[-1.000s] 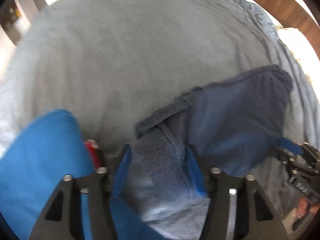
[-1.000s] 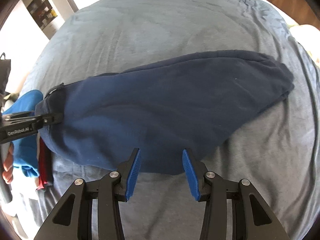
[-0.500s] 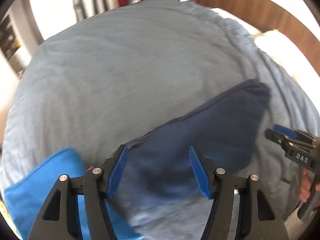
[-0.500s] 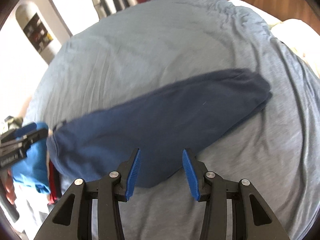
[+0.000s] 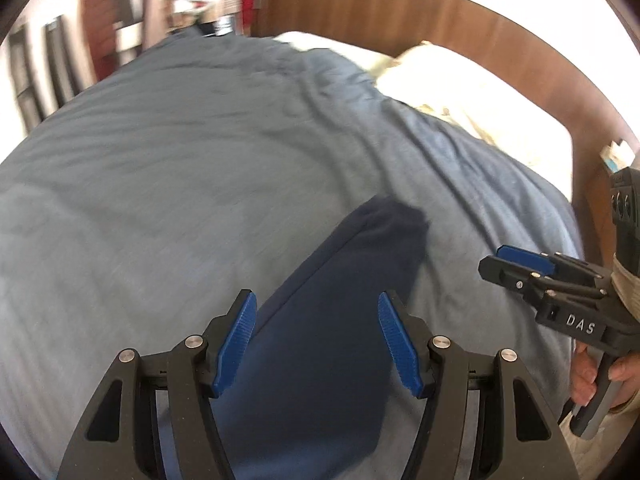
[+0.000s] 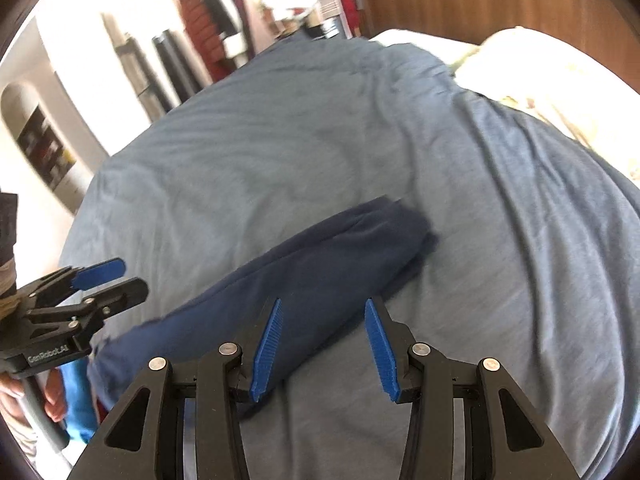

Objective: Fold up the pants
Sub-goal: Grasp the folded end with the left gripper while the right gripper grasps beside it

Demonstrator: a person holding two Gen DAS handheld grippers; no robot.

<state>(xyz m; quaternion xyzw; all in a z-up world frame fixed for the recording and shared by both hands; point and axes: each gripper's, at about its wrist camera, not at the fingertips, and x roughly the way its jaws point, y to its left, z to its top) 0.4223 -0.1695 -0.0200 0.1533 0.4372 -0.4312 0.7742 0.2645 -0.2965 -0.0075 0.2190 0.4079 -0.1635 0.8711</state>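
Navy pants [image 6: 304,280] are lying folded lengthwise near the bed's [image 6: 280,152] front edge; left gripper [image 5: 316,338] and right gripper [image 6: 322,346] are hovering, jaws spread, pinching nothing.

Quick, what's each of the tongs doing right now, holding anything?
Left tongs: open, holding nothing; the navy pants lie on the bed below.
Right tongs: open, holding nothing, above the same pants.

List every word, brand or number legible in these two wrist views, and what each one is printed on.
"DAS": white letters on the black body of the right gripper, seen from the left wrist view.
"GenRobot.AI": on the body of the left gripper, seen from the right wrist view.
Items on the wall shelf: too blurred to read.
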